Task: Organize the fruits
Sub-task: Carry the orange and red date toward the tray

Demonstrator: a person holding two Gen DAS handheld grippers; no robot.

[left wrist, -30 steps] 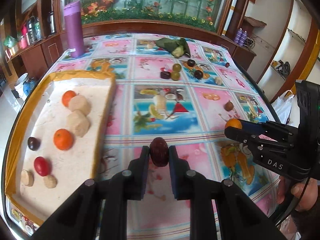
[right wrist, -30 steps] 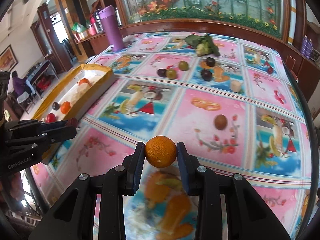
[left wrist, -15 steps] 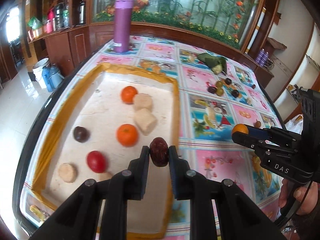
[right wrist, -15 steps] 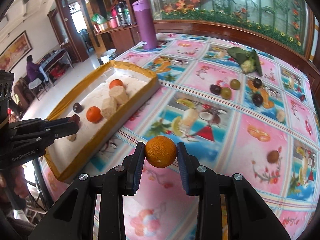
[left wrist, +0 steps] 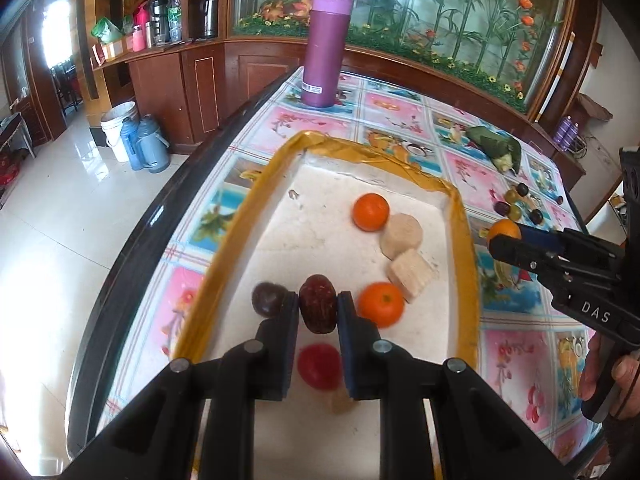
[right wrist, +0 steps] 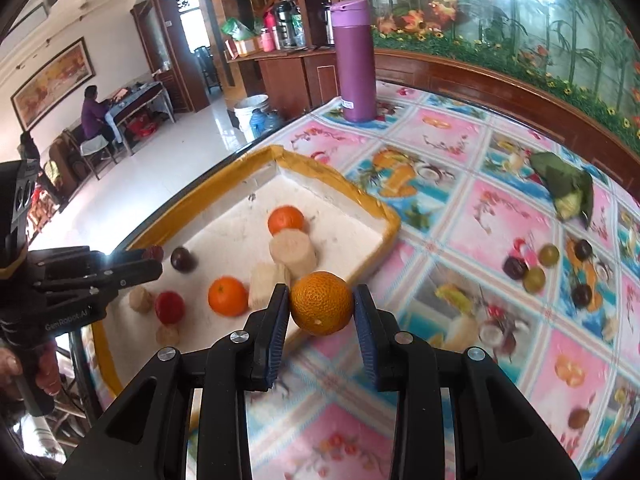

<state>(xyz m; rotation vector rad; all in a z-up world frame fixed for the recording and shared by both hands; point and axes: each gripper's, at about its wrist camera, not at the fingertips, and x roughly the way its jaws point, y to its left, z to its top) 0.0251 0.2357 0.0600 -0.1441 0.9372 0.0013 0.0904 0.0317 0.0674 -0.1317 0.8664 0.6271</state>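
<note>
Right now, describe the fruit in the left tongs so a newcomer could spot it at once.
Find the yellow-rimmed white tray on the table. Above its floor, the left tongs pinch a dark red date. Unlike the round oranges and smooth plum nearby, it is oval and wrinkled.

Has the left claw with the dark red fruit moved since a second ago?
Yes. The left claw, shut on the dark red fruit, has moved from over the tablecloth to over the yellow-rimmed tray, above its white floor.

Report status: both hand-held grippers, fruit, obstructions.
Left hand-held gripper shut on red date, over tray. Right hand-held gripper shut on orange, near tray's edge. Nothing blocking.
</note>
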